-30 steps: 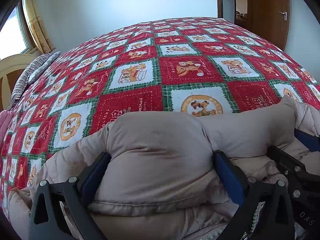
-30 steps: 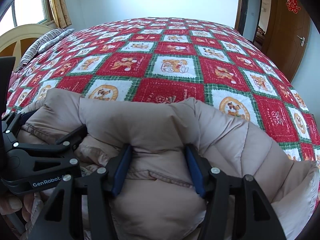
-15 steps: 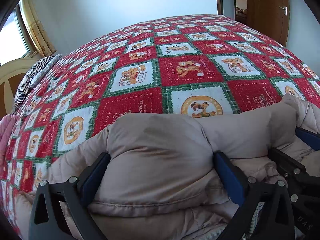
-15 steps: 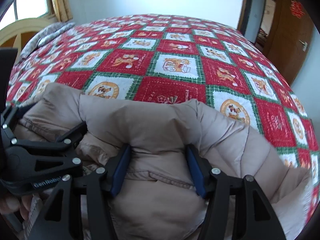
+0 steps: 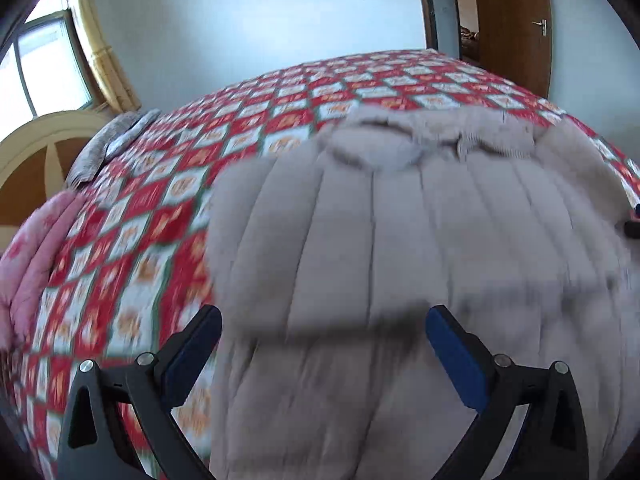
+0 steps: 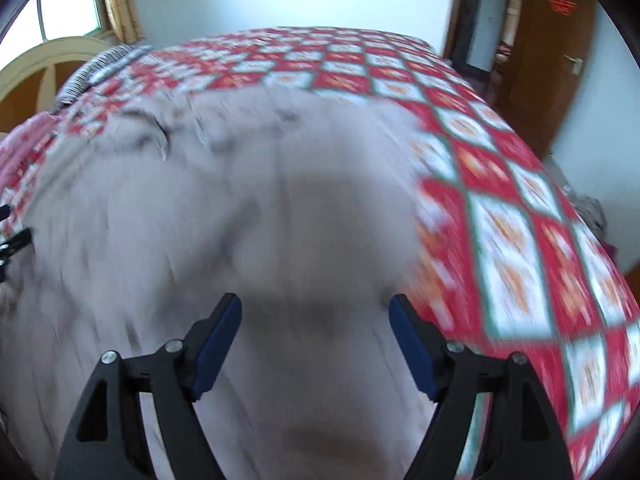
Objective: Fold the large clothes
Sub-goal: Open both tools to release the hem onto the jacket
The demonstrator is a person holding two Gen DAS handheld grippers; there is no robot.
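Left wrist view, nearest first: left gripper (image 5: 323,330) at the bottom edge, black arms with blue pads (image 5: 454,362), jaws spread wide apart and closed on nothing. Just beyond and between them, a beige quilted down coat (image 5: 400,240), lying spread out on the bedspread (image 5: 152,216), stitched channels running away from the camera, collar end bunched at the far side. Blurred by motion, so finer details of the coat not readable. To the left, red, white and green checked bedspread, then a pink folded blanket (image 5: 28,256) at the bed's left edge. Farther off, a striped pillow (image 5: 108,148), a curved wooden headboard (image 5: 40,144), a window (image 5: 44,64) with yellow curtain, and a brown door (image 5: 516,24) on the right.

Right wrist view, nearest first: right gripper (image 6: 315,326), same black arms and blue pads, jaws likewise apart, gripping nothing. Beneath and ahead, the same coat, heavily smeared. To the right, bare bedspread. At the far left edge, probably part of the other gripper.
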